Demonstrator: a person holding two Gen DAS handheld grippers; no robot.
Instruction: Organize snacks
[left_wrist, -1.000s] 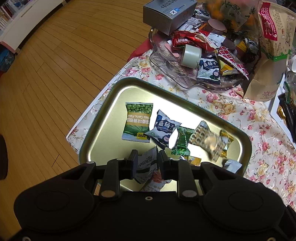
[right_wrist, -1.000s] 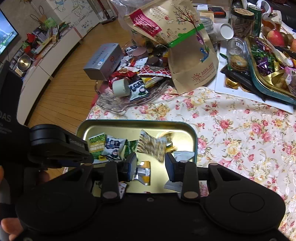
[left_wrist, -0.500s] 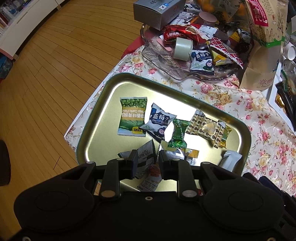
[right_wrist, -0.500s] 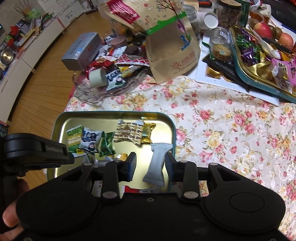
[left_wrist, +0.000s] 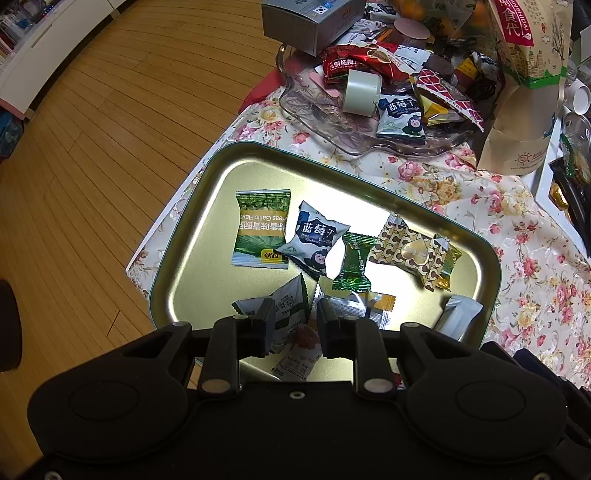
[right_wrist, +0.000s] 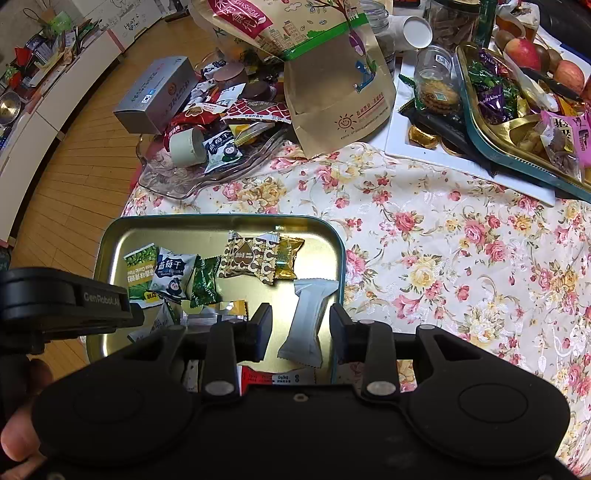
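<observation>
Both claws hover with fingers spread and nothing pinched: the left gripper (left_wrist: 292, 320) low in its frame above a grey packet (left_wrist: 286, 303), the right gripper (right_wrist: 300, 325) astride a white bar (right_wrist: 309, 320). Snacks lie in the gold tray (right_wrist: 110, 236) at centre frame. I would lower straight, close on the middle of the bar, and avoid the tray rim. Beyond, at upper frame, the glass dish (right_wrist: 162, 181) holds more snacks.
</observation>
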